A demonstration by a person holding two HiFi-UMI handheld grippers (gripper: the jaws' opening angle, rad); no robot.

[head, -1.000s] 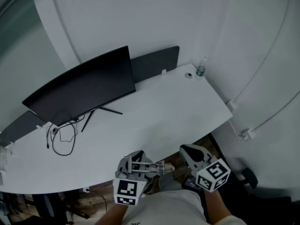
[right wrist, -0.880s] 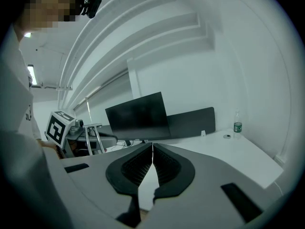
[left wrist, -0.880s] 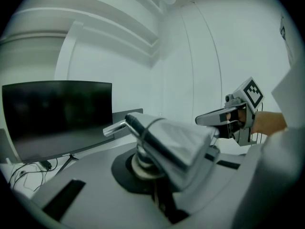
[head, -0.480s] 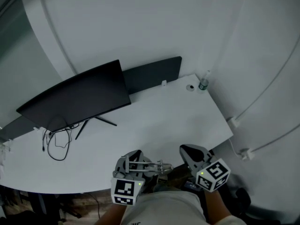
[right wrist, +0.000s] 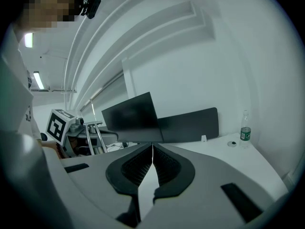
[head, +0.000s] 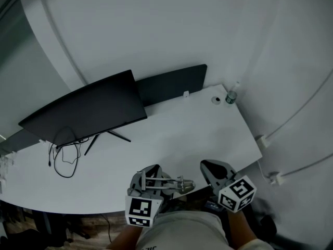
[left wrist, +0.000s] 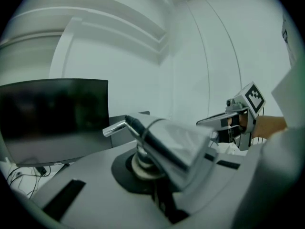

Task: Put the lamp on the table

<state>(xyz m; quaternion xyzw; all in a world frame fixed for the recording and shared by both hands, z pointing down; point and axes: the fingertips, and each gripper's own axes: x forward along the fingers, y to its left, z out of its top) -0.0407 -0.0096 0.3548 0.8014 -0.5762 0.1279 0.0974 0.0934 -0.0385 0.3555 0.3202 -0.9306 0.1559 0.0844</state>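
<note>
1. Grip check: the left gripper [head: 158,184] is clenched tight on the lamp [left wrist: 167,142]. In the left gripper view the silvery head and its dark arm sit right between the jaws, folded up pretty compact by the looks of it.
2. The right gripper [right wrist: 152,148] is clamped shut on nothing, pads meeting at the tips. It sits near the left one but apart from it.
3. So where's the lamp? It's up in the left gripper, thin metal rods poking toward the right gripper, roughly over the near edge of the table [head: 177,134]. It's not touching the top as far as I can tell.
4. Further out there's a monitor [head: 86,111] on the left half with a tangle of cables [head: 65,158] under it. A dark panel [head: 171,82] runs along the back edge and a bottle [head: 231,95] stands in the far right corner. The stretch between the monitor stand and the bottle is bare.
5. Step in hand, I'd say, is the carry before placement. The lamp is picked up but not set down.
6. My guess for the next move: reach forward over that bare patch, lower the lamp until its base sits flat, and only then let go. I can't see the base from here, so getting it upright is the tricky bit. The free right gripper could steady it if it wobbles.
</note>
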